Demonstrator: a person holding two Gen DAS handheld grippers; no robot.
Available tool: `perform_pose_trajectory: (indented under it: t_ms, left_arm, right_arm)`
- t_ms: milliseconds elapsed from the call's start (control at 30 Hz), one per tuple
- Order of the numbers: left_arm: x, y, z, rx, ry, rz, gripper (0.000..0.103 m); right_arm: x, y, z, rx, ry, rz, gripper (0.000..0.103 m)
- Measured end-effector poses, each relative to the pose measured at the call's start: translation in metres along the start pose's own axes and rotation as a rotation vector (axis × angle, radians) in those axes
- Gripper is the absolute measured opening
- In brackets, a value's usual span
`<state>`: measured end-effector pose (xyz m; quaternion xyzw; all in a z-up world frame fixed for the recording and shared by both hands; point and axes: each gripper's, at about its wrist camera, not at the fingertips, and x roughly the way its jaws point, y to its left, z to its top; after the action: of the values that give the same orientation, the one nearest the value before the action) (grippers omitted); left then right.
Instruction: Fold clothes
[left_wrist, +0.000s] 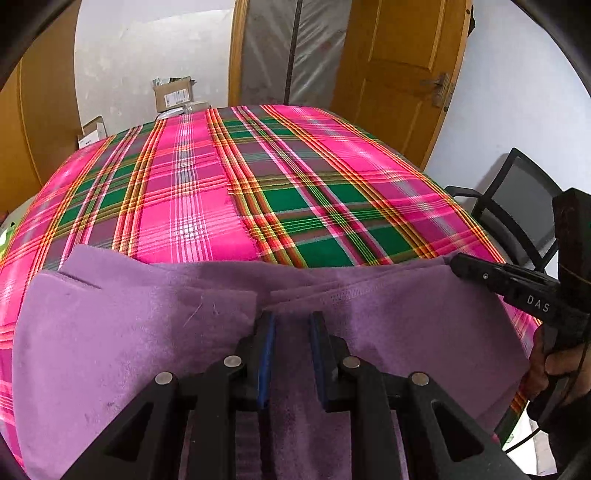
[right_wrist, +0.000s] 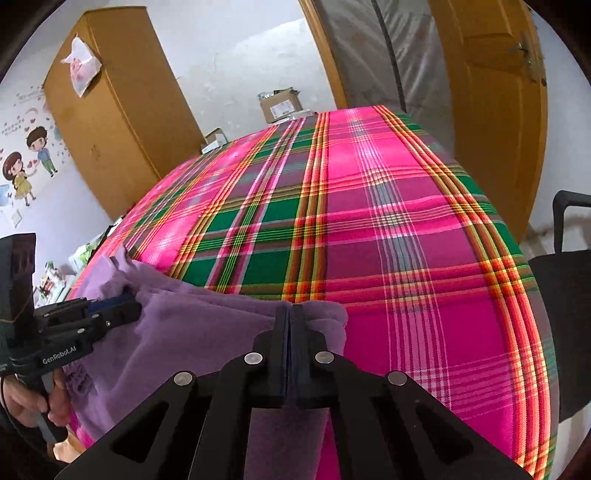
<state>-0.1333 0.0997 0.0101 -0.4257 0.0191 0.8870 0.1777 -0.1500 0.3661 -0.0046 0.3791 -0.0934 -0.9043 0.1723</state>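
A purple fleece garment (left_wrist: 129, 332) lies partly folded at the near edge of the table; it also shows in the right wrist view (right_wrist: 192, 332). My left gripper (left_wrist: 291, 317) is over its middle with the jaws a little apart and cloth lying between them. It shows from the side at the left of the right wrist view (right_wrist: 129, 304). My right gripper (right_wrist: 291, 310) is shut on the garment's right corner. It shows at the right edge of the left wrist view (left_wrist: 456, 264), at the cloth's far right corner.
The table is covered by a pink, green and orange plaid cloth (left_wrist: 295, 192). A black chair (left_wrist: 517, 206) stands at the right. Cardboard boxes (left_wrist: 173, 94) sit beyond the far edge. A wooden door (left_wrist: 399, 74) and a wardrobe (right_wrist: 110, 110) stand behind.
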Motion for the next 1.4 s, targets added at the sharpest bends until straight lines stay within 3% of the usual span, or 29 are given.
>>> perform_pose_trajectory:
  t_ms: [133,233,333,567,733,900,1067,1200,1267,1400]
  left_arm:
    - [-0.004,0.000,0.003,-0.016,0.014,-0.004,0.019]
    - [-0.025,-0.001,0.004,-0.015,-0.032,-0.010,0.019]
    - [-0.049,0.001,-0.001,-0.007,-0.090,0.006,0.019]
    - [-0.068,0.018,-0.028,-0.052,-0.107,0.064,0.019]
    - [-0.054,0.026,-0.045,-0.074,-0.056,0.051,0.019]
    - [-0.061,0.029,-0.037,-0.058,-0.092,0.024,0.019]
    - [-0.057,0.055,-0.020,-0.092,-0.123,0.081,0.019]
    - [-0.032,0.088,-0.020,-0.157,-0.043,0.085,0.019]
    - [-0.036,0.094,-0.021,-0.167,-0.053,0.060,0.019]
    - [-0.049,0.098,-0.019,-0.159,-0.094,0.081,0.019]
  right_arm:
    - [-0.003,-0.004,0.000,0.038,-0.002,0.025,0.000]
    - [-0.017,-0.001,-0.001,0.068,-0.027,0.050,0.006]
    - [-0.030,0.010,-0.005,0.039,-0.046,0.086,0.006]
    - [-0.038,0.026,-0.023,-0.008,-0.019,0.150,0.006]
    - [-0.028,0.026,-0.033,0.006,0.031,0.143,0.006]
    - [-0.033,0.028,-0.031,0.007,0.010,0.152,0.006]
    - [-0.033,0.030,-0.025,0.006,0.006,0.159,0.006]
    - [-0.025,0.030,-0.025,0.015,0.023,0.160,0.006]
    - [-0.024,0.028,-0.024,0.021,0.025,0.158,0.006]
    - [-0.026,0.026,-0.019,0.031,0.008,0.156,0.006]
